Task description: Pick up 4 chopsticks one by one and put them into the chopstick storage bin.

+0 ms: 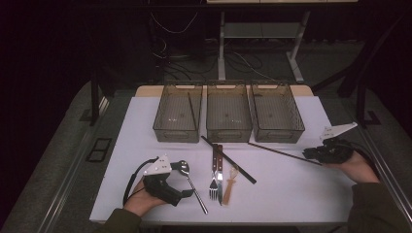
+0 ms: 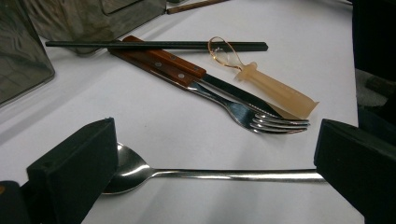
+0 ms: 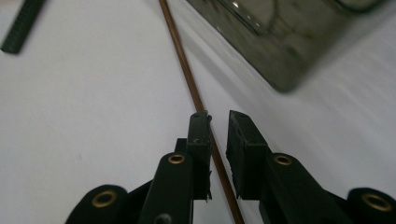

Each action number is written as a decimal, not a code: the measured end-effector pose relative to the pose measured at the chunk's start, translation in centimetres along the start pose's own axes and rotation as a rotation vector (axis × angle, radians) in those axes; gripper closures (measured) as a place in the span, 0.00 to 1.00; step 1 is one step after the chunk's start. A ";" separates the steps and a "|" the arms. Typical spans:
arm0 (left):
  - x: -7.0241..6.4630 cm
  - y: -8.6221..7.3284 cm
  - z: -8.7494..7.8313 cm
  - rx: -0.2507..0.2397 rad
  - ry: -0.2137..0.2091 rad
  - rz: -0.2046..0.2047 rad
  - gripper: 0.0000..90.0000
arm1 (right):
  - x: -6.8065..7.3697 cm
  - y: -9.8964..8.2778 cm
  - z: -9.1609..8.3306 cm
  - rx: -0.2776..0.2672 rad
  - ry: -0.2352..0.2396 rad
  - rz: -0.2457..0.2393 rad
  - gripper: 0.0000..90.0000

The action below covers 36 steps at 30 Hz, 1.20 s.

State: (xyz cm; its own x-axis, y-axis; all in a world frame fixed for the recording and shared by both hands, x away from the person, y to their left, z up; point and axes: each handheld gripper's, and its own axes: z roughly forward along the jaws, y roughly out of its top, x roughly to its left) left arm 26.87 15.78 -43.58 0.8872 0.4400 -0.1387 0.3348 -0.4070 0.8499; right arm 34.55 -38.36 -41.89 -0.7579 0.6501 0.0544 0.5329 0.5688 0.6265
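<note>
Right gripper (image 3: 218,122): jaws nearly together, a narrow gap left. A thin brown chopstick (image 3: 187,70) runs through that gap, lying against the inner face of the left jaw; whether the other jaw touches it cannot be told. The stick reaches on past the jaw tips, along the foot of a smoky clear bin (image 3: 275,42) that stands beyond the tips to the right. In the high view the right gripper (image 1: 311,154) sits at the stick's near end, the stick slanting away toward the middle bin (image 1: 228,132).

Left gripper (image 2: 215,154): jaws spread wide, resting low over the white table (image 2: 154,116). A steel spoon (image 2: 187,173) lies crosswise between them, bowl beside the left jaw, handle running to the right jaw; no pinch seen. Beyond the tips: a fork (image 2: 261,120) and a knife (image 2: 187,72) with brown handles, a pale plastic tool (image 2: 275,91), and a black chopstick (image 2: 154,45) across the handles.
</note>
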 end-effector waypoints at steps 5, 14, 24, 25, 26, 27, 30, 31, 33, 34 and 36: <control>0.0 0.0 -0.1 0.000 -0.001 -0.001 0.00 | 0.5 2.0 2.2 0.003 0.044 -0.032 0.88; 0.1 0.0 -0.1 -0.001 -0.004 -0.001 0.00 | -0.2 2.5 5.1 -0.008 0.124 -0.030 0.90; 0.1 0.0 0.0 -0.001 -0.004 0.000 0.00 | 0.2 2.5 5.5 0.002 0.113 -0.072 0.91; 0.1 0.0 0.0 0.002 -0.005 0.000 0.00 | 0.3 2.5 5.5 0.003 0.107 -0.076 0.92; 0.1 0.0 0.0 0.000 -0.005 0.000 0.00 | 0.4 2.5 5.5 0.002 0.103 -0.080 0.92; 0.1 0.0 0.1 -0.001 -0.005 0.000 0.00 | 0.4 2.5 5.5 0.003 0.101 -0.084 0.93; 0.1 0.0 0.0 0.002 -0.005 0.001 0.00 | 0.6 2.5 5.4 0.007 0.107 -0.101 0.94; 0.1 0.0 0.0 0.001 -0.005 0.000 0.00 | 0.6 2.5 5.4 0.009 0.111 -0.103 0.94; 0.1 0.0 0.0 -0.002 -0.004 0.000 0.00 | 0.8 2.6 5.3 0.018 0.124 -0.102 0.95; 0.0 0.0 0.0 -0.002 -0.004 0.001 0.00 | 0.8 2.6 5.3 0.024 0.126 -0.105 0.95; 0.0 0.0 0.0 -0.002 -0.004 0.001 0.00 | 1.0 2.6 5.2 0.034 0.132 -0.106 0.95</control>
State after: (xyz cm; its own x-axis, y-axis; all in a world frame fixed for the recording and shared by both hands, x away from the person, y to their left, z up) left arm 26.90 15.76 -43.58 0.8888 0.4365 -0.1399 0.3332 -0.4058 0.8510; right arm 37.12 -33.58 -44.28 -0.8523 0.5148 0.0926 0.4579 0.6488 0.6078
